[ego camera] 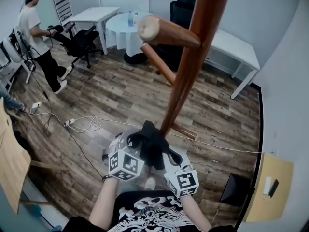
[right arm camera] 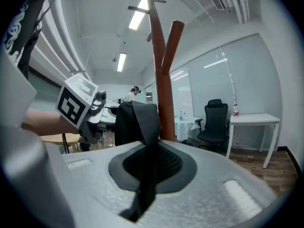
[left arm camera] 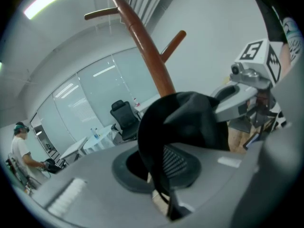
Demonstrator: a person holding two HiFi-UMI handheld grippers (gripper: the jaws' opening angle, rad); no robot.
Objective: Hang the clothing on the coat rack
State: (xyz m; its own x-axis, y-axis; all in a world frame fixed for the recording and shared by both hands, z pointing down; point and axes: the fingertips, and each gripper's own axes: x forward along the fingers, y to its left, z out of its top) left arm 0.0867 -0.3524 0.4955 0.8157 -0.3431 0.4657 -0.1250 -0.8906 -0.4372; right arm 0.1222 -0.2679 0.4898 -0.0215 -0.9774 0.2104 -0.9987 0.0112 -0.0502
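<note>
The wooden coat rack (ego camera: 190, 62) rises just ahead of me, one peg (ego camera: 166, 32) pointing left near my head and a lower peg (ego camera: 157, 63) beneath it. A black piece of clothing (ego camera: 152, 144) is bunched between both grippers near the pole's foot. My left gripper (ego camera: 134, 143) is shut on it; the cloth (left arm camera: 180, 122) drapes over its jaws, with the rack (left arm camera: 147, 51) behind. My right gripper (ego camera: 168, 157) is shut on it too; a strip of the clothing (right arm camera: 142, 127) runs down into its jaws beside the pole (right arm camera: 165, 89).
A person (ego camera: 36, 33) stands at the far left beside an office chair (ego camera: 79, 40). White tables (ego camera: 94, 14), a round table (ego camera: 126, 28) and a long desk (ego camera: 236, 47) line the back. Cables (ego camera: 79, 124) lie on the wood floor. A wooden board (ego camera: 9, 158) stands at my left.
</note>
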